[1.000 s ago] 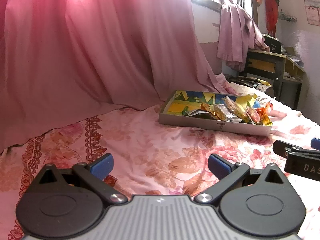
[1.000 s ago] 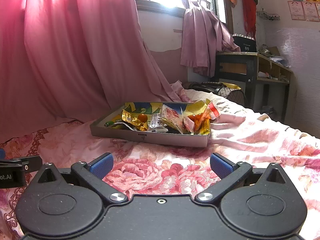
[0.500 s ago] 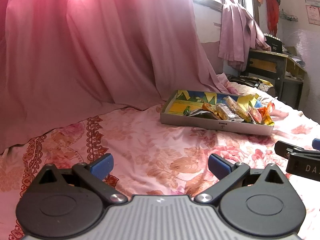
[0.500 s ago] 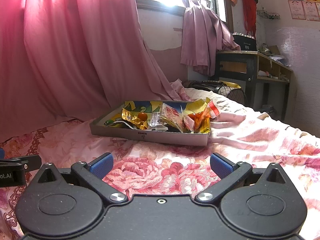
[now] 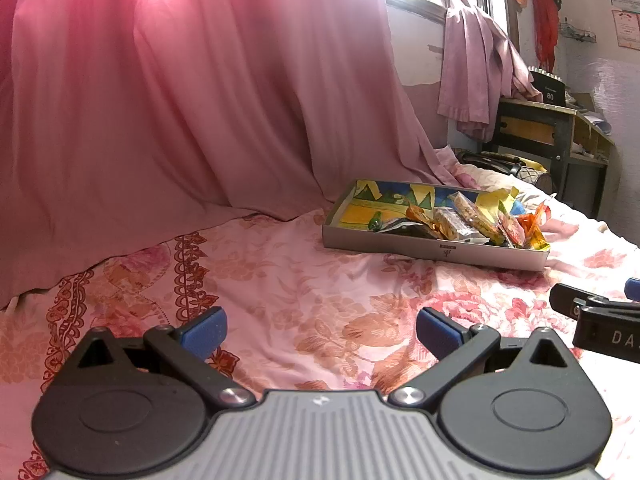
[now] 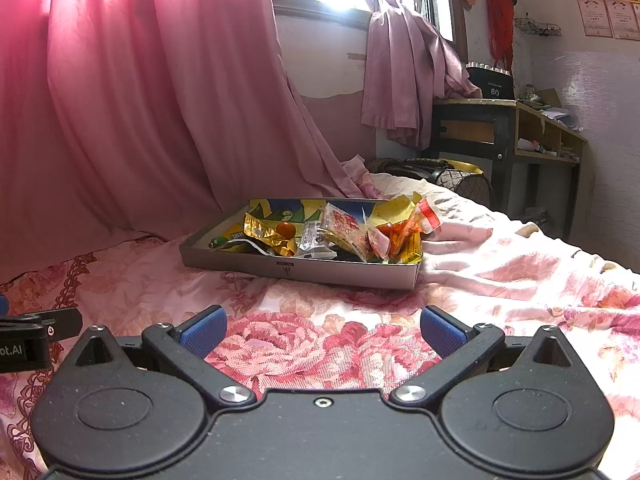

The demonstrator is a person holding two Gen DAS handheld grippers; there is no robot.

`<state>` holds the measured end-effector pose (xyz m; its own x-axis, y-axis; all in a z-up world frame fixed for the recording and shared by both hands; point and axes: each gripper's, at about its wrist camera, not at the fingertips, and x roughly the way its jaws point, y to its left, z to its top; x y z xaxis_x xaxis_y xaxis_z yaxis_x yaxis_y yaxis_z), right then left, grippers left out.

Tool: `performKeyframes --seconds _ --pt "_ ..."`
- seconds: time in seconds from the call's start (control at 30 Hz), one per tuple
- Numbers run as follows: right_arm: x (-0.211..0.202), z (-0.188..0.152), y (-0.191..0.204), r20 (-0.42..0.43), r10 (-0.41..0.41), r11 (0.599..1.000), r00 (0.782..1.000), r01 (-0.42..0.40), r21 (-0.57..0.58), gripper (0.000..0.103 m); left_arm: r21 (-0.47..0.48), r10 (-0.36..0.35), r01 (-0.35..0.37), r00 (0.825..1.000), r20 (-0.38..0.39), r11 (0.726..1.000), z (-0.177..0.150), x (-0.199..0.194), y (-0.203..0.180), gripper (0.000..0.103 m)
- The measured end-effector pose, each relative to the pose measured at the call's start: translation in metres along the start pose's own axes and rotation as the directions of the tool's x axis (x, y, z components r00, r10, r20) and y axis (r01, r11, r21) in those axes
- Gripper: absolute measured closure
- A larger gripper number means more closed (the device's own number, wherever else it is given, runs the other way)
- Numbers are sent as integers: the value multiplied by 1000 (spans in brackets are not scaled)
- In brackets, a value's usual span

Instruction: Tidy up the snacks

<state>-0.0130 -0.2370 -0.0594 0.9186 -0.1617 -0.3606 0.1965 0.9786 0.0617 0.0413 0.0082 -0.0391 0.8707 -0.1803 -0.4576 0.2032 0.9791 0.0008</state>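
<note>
A shallow grey cardboard tray [image 5: 420, 245] [image 6: 320, 270] with a colourful inside lies on the floral bedspread. Several wrapped snacks [image 5: 476, 222] [image 6: 352, 232] are heaped in its right half; a small green sweet [image 5: 375, 224] sits near its left end. My left gripper [image 5: 320, 330] hovers open over the bedspread, well short of the tray and to its left. My right gripper [image 6: 322, 326] is open too, empty, pointed at the tray's front wall from some distance. Each gripper shows at the edge of the other's view.
A pink curtain [image 5: 180, 100] drapes down onto the bed behind and left of the tray. A dark wooden desk [image 6: 520, 128] and a wire basket [image 6: 460, 180] stand beyond the bed at the right. A pale purple cloth [image 6: 404, 80] hangs by the window.
Both grippers have drawn back slightly from the tray, which looks a little smaller and farther. Both stay open and empty.
</note>
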Motion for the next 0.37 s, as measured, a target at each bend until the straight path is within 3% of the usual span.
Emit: performKeyframes --seconds 0.37 --pt "-1 0 0 -5 1 1000 1000 -1 -1 1 -1 0 0 1000 -1 1000 0 0 0 0"
